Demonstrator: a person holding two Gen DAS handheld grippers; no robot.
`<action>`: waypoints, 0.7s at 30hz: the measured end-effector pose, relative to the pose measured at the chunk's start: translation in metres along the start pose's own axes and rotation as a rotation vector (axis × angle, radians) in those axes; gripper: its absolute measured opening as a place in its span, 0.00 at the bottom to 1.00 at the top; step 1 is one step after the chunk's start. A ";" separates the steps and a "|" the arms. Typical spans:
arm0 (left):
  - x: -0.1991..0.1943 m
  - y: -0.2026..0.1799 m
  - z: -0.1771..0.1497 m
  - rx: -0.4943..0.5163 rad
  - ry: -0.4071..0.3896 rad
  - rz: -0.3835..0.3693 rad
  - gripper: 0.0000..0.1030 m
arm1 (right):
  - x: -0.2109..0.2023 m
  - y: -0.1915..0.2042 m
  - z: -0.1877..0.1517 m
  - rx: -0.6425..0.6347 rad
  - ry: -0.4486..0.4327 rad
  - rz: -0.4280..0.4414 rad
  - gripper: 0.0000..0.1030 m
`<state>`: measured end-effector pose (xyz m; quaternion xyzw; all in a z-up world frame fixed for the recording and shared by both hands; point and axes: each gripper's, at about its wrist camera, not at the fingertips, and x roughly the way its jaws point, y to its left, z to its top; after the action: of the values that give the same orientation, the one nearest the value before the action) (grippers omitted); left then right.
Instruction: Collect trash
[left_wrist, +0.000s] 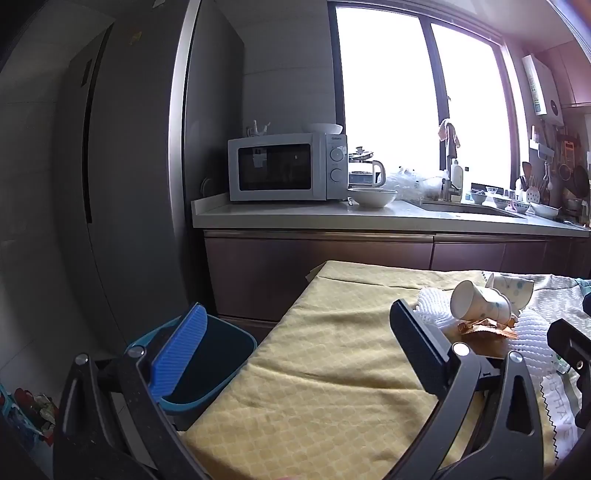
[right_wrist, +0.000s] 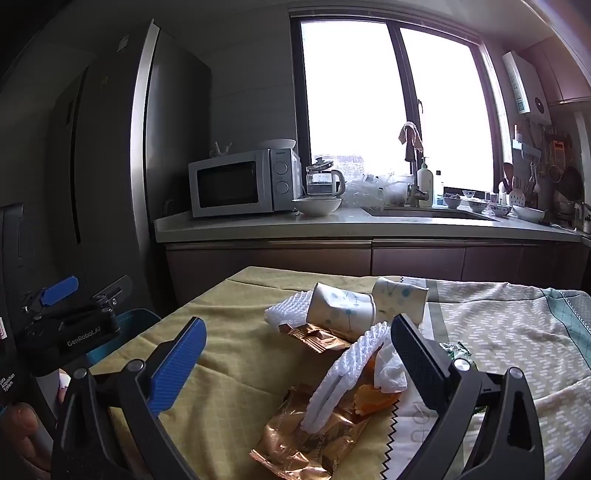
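Observation:
A heap of trash lies on the yellow-clothed table (right_wrist: 229, 369): two tipped paper cups (right_wrist: 340, 308), a white foam net (right_wrist: 343, 376), a crumpled tissue (right_wrist: 389, 369), orange peel (right_wrist: 369, 404) and gold wrappers (right_wrist: 314, 435). My right gripper (right_wrist: 299, 358) hovers open just above the heap, with the net and the wrapper below its spread fingers and untouched. My left gripper (left_wrist: 299, 347) is open and empty over the table's left part, with the cups (left_wrist: 476, 302) to its right. A blue bin (left_wrist: 207, 369) stands on the floor beside the table's left edge.
Behind the table runs a kitchen counter (right_wrist: 258, 225) with a microwave (right_wrist: 240, 188), a bowl (right_wrist: 317, 205), a kettle, a sink and dishes. A tall fridge (left_wrist: 110, 184) stands at the left. A patterned cloth (right_wrist: 509, 332) covers the table's right side, and a green wrapper (right_wrist: 456, 350) lies on it.

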<state>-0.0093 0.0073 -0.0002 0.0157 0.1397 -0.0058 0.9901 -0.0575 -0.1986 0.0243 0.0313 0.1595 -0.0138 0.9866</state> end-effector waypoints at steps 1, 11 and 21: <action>-0.001 0.000 0.000 0.000 0.000 0.000 0.95 | 0.000 0.000 0.000 0.000 0.002 0.000 0.94; -0.005 -0.002 0.000 0.002 -0.002 -0.001 0.95 | 0.001 0.000 -0.003 0.004 0.009 0.001 0.94; -0.005 -0.002 0.000 -0.001 -0.002 0.006 0.95 | 0.001 0.001 -0.002 0.004 0.009 0.002 0.94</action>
<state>-0.0143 0.0052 0.0014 0.0157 0.1388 -0.0028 0.9902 -0.0576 -0.1977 0.0218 0.0335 0.1640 -0.0132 0.9858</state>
